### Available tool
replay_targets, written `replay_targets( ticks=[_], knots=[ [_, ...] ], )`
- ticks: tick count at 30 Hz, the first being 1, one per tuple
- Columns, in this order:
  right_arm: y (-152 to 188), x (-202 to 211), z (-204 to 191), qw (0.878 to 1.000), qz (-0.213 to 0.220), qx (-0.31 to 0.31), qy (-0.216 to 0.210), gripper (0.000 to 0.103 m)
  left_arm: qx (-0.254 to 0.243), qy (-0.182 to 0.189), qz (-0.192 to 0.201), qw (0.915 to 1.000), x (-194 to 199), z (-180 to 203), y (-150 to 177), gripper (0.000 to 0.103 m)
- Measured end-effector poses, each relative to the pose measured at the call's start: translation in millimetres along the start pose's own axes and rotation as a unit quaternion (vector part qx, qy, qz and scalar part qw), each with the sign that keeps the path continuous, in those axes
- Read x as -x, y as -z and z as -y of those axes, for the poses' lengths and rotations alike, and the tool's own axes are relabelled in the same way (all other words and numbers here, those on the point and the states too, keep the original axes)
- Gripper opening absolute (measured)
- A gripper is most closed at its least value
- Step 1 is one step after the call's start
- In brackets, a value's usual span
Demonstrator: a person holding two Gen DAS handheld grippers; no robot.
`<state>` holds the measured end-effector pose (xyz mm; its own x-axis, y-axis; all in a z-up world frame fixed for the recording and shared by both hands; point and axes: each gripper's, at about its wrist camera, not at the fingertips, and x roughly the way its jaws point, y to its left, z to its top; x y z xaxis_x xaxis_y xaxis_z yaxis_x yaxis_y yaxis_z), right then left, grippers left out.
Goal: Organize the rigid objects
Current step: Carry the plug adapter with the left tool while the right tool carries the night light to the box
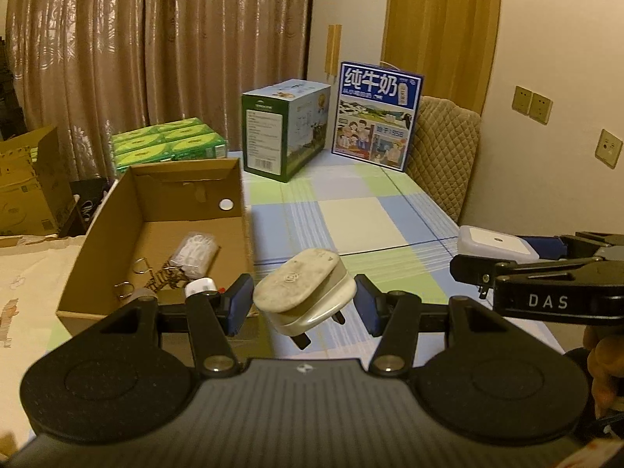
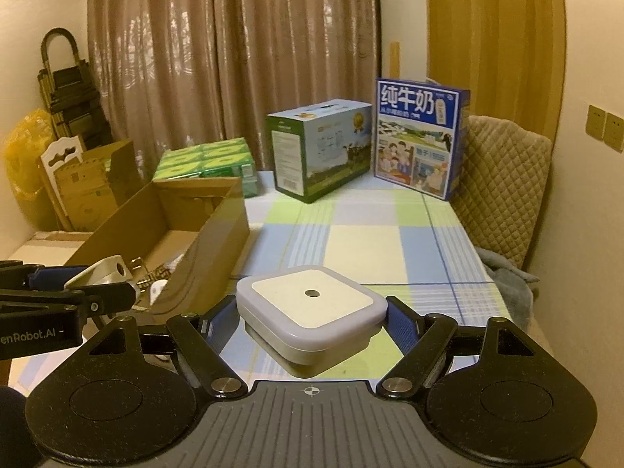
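My left gripper (image 1: 303, 304) is shut on a dirty white plug adapter (image 1: 302, 286) and holds it above the checked tablecloth, just right of the open cardboard box (image 1: 117, 210). My right gripper (image 2: 312, 321) is shut on a square white night light (image 2: 312, 308) with a small round sensor on top, held above the table. The night light also shows in the left wrist view (image 1: 493, 245), and the adapter in the right wrist view (image 2: 103, 271). The box (image 2: 218, 230) holds a white charger (image 1: 201, 286), a white bundle (image 1: 197, 253) and metal clips (image 1: 144, 265).
A green and blue carton (image 1: 284, 128) and a blue milk carton (image 1: 376, 113) stand at the table's far end, with green packs (image 1: 167, 142) to their left. A quilted chair back (image 1: 442, 156) stands at the right edge. More cardboard boxes (image 1: 27, 183) sit at the left.
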<state>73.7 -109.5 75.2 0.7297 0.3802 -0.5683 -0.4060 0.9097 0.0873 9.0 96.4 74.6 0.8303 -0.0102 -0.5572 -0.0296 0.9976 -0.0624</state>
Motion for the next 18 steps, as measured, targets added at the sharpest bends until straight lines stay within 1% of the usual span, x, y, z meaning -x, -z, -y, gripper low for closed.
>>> replay_targets(
  ticks=[10, 18],
  knots=[
    [-2.9, -11.5, -22.5, 1.0, -0.004, 0.018, -0.016, 0.076, 0.004, -0.025, 0.002, 0.9997, 6.0, -27.2, -1.6, 0.051],
    [-9.9, -29.9, -47.9, 0.998, -0.014, 0.022, -0.053, 0.076, 0.009, -0.047, 0.001, 0.9988, 8.6, -64.8, -5.1, 0.051]
  ],
)
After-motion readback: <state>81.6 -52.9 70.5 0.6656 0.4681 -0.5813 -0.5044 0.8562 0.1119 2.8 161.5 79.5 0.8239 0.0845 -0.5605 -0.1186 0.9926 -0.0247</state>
